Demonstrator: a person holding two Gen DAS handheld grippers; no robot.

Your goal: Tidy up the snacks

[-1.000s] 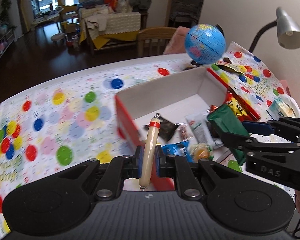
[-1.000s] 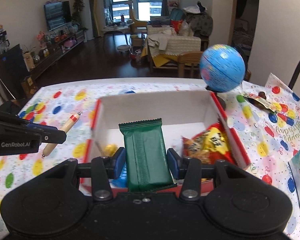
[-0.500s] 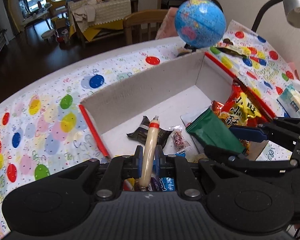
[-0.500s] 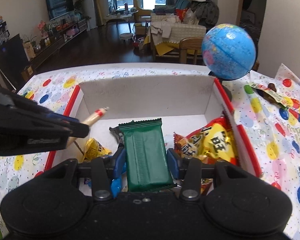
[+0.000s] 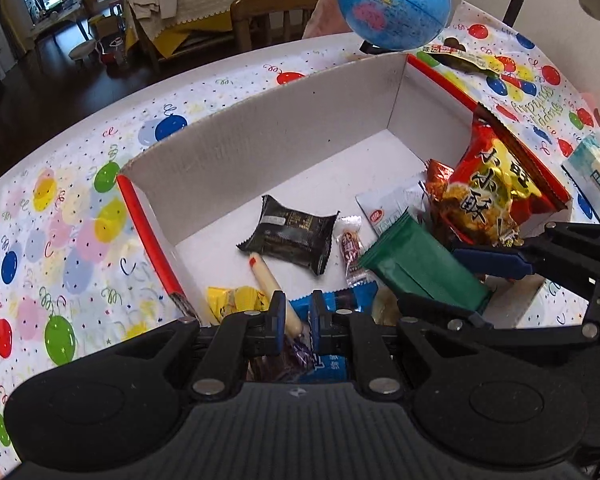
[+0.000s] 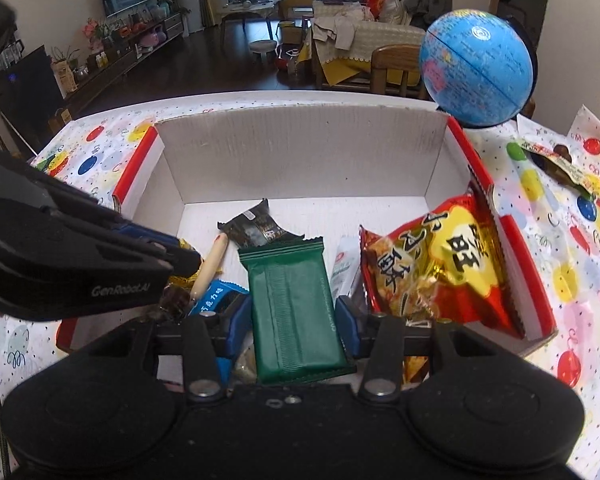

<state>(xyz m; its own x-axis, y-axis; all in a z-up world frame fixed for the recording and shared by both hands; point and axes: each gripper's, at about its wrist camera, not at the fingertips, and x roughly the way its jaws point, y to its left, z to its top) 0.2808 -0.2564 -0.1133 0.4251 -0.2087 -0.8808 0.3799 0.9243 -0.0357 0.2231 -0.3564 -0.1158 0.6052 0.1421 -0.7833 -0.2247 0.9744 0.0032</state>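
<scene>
Left wrist view: the left gripper (image 5: 296, 322) stands parted at lower centre, the pale sausage stick (image 5: 274, 290) lying loose between its fingers inside the white cardboard box (image 5: 284, 128).

Right wrist view: the right gripper (image 6: 296, 322), centre frame, is clamped on the green foil snack packet (image 6: 292, 304) over the box.

The box (image 6: 304, 160) stands on the worktop (image 5: 80, 184), and the globe (image 6: 476, 66) is behind its far right corner. In the box, the big snack bag (image 6: 440, 260) leans on the right wall. The dark packet (image 5: 290, 234) lies near the middle, and the sausage stick (image 5: 274, 290) is just left of it. A tissue pack (image 5: 598, 174) lies right of the box
</scene>
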